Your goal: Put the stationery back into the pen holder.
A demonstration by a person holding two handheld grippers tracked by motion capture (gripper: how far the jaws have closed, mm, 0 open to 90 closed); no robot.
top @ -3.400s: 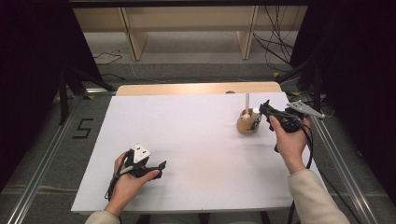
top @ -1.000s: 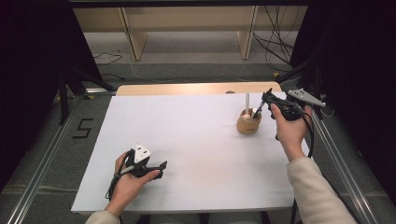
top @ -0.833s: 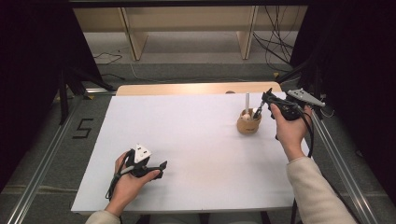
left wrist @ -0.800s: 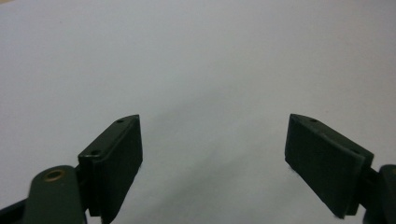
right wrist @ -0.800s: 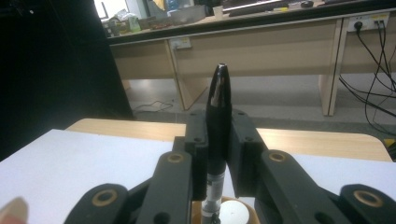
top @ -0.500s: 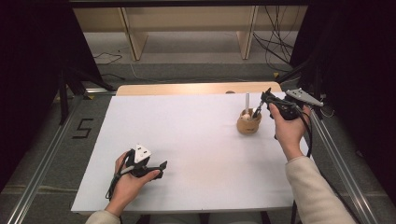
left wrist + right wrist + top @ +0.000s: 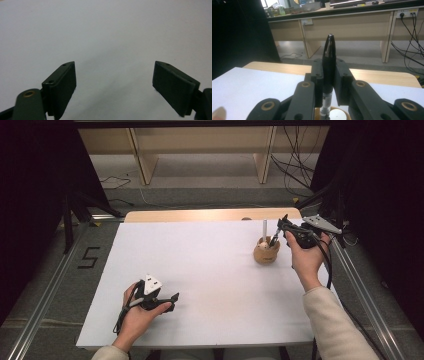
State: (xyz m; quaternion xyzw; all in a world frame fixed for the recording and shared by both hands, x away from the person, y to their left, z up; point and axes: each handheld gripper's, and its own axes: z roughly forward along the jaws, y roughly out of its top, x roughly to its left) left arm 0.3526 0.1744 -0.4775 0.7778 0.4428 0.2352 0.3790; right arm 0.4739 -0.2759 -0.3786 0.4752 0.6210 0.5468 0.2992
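Your right gripper (image 7: pixel 329 82) clamps the black pen (image 7: pixel 328 53) over the wooden holder (image 7: pixel 266 254); lower it in upright, then release

My right gripper (image 7: pixel 281 231) holds a pen (image 7: pixel 328 58) upright over the holder (image 7: pixel 266 253), far right of my left gripper (image 7: pixel 170 301).

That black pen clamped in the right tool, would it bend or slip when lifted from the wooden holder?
Probably stiff: the black pen stands straight between the right tool pads. Its glossy cap hints it could slide if gripped loosely. The small round wooden holder looks light and might tip if the pen drags sideways.
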